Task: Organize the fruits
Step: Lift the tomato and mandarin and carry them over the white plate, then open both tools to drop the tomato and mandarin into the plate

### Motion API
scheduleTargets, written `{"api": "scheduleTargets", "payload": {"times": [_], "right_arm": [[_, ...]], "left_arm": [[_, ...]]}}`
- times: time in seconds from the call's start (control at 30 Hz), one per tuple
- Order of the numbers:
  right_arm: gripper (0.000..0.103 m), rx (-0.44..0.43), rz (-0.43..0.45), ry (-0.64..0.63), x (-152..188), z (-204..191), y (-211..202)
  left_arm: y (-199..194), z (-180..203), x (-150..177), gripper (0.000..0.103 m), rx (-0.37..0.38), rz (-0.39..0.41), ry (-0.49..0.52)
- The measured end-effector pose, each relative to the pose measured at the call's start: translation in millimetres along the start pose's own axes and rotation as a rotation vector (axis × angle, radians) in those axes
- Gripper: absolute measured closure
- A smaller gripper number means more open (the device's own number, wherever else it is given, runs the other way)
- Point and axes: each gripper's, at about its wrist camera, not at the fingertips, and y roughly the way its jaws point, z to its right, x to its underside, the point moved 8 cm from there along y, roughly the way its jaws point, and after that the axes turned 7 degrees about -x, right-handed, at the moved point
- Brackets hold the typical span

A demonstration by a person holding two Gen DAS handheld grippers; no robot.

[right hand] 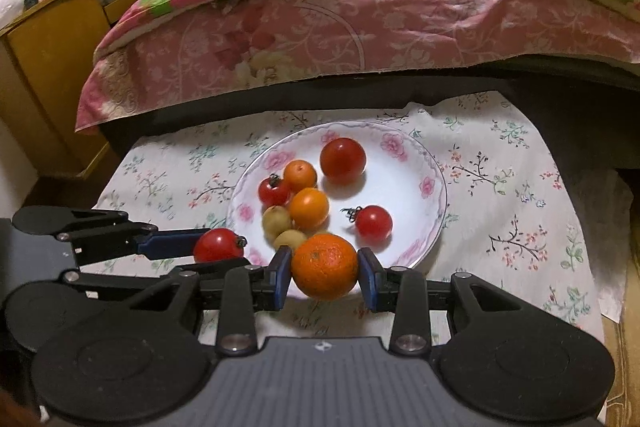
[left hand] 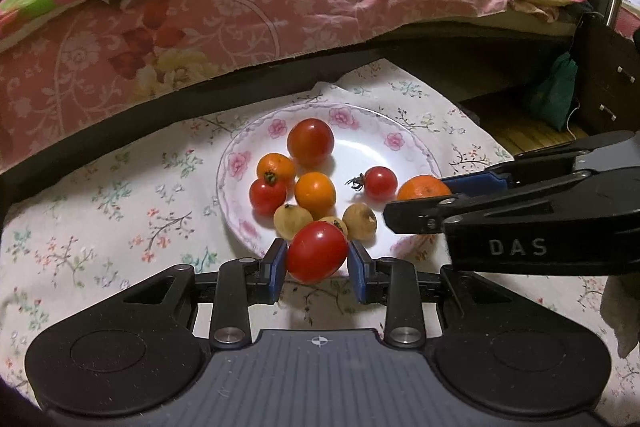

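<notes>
A white plate with pink flowers (left hand: 404,147) (right hand: 416,163) sits on a floral cloth and holds several tomatoes, small oranges and yellow-brown fruits. My left gripper (left hand: 317,259) is shut on a red tomato (left hand: 316,251) at the plate's near rim; this tomato also shows in the right wrist view (right hand: 218,245). My right gripper (right hand: 325,273) is shut on an orange (right hand: 324,266) over the plate's near edge; the orange also shows in the left wrist view (left hand: 423,187). The two grippers are side by side, the right one (left hand: 440,193) to the right of the left.
The floral cloth (left hand: 100,211) (right hand: 512,211) covers a low surface. A bed with pink and green bedding (left hand: 240,11) stands right behind it. A wooden cabinet (right hand: 48,67) is at the left, a dark drawer unit (left hand: 608,75) at the right.
</notes>
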Motion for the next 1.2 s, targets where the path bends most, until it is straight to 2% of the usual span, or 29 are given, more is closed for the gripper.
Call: {"api": "scheduleTargets", "payload": {"times": [0.37, 0.53, 1.0, 1.2], "right_arm": [[0.068, 0.007, -0.008, 0.037, -7, 18, 24], [0.067, 0.007, -0.014, 0.067, -7, 26, 30], [0.067, -0.024, 0.031, 0.144, -18, 32, 27], [0.067, -0.021, 0.053, 0.155, -21, 33, 21]], "left_arm": [[22, -1, -7, 0.062, -0.019, -0.006, 0.015], [28, -6, -8, 0.061, -0.017, -0.004, -0.008], [23, -10, -21, 0.06, -0.031, 0.03, -0.028], [18, -19, -23, 0.055, -0.048, 0.038, -0.054]]}}
